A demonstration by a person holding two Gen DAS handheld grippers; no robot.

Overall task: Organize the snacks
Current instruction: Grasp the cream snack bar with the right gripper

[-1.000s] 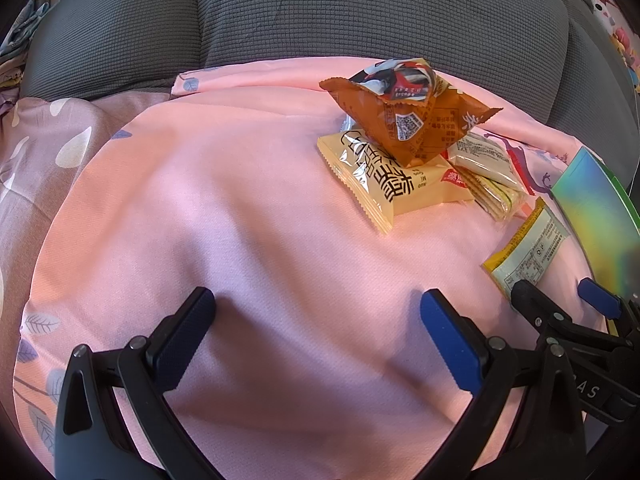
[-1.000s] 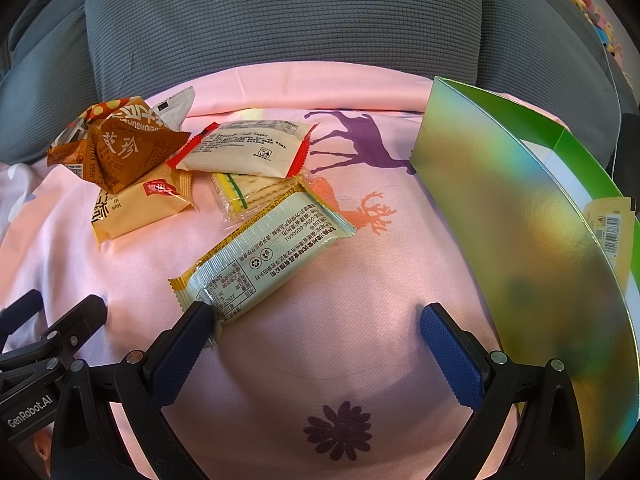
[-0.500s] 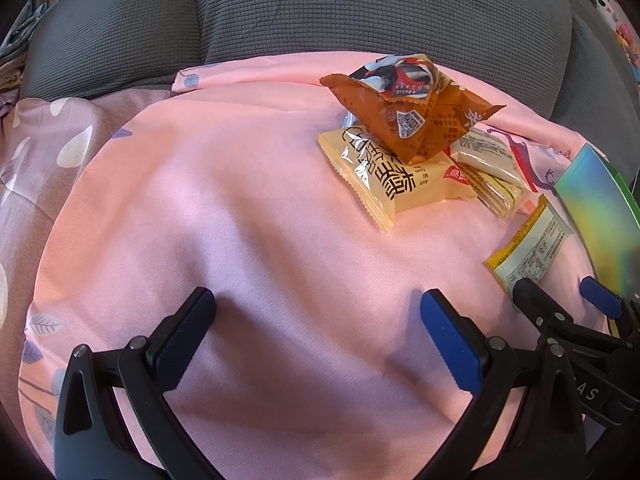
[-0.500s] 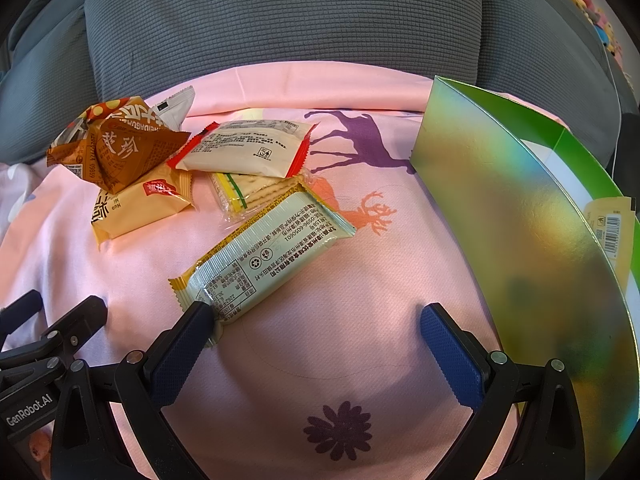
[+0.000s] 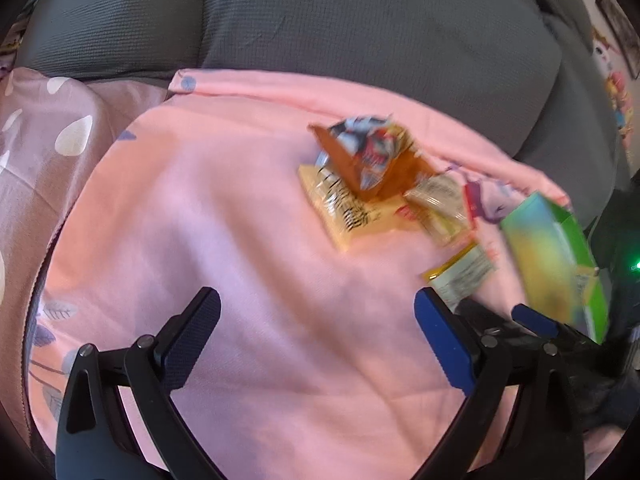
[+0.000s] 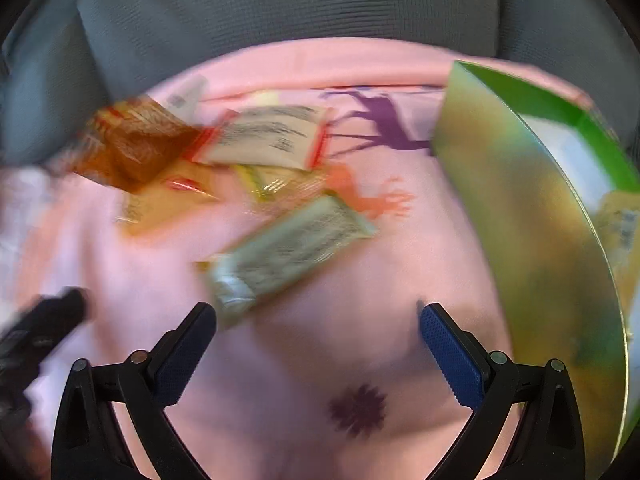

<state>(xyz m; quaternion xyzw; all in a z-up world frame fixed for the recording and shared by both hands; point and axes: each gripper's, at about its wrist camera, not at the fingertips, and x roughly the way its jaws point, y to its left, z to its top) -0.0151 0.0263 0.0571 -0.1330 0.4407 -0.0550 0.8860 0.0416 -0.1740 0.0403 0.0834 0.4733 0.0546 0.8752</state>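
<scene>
Snacks: a loose cluster on the pink cloth (image 6: 320, 320), in front of grey cushions (image 6: 280, 4); both views are motion-blurred.
- Orange-brown crinkled packet (image 6: 132, 148), far left of the cluster, resting on top of a pale yellow packet (image 6: 160, 204).
- White packet with red ends (image 6: 264, 136), just right of the orange-brown one, partly overlying a clear yellow-striped packet (image 6: 276, 184).
- Long pale green packet (image 6: 288, 248), lying diagonally, nearest the tools; its lower end lies just beside the right gripper's left finger, contact unclear.
- Green box (image 6: 532, 216) with a shiny iridescent wall, right edge of the cloth, open; one packet (image 6: 624, 224) shows inside.
- Left gripper (image 5: 316, 328): spread wide over bare cloth, nothing between the fingers; its jaws have just been closing slightly.
- Right gripper (image 6: 316, 336): spread wide, nothing pinched.
</scene>
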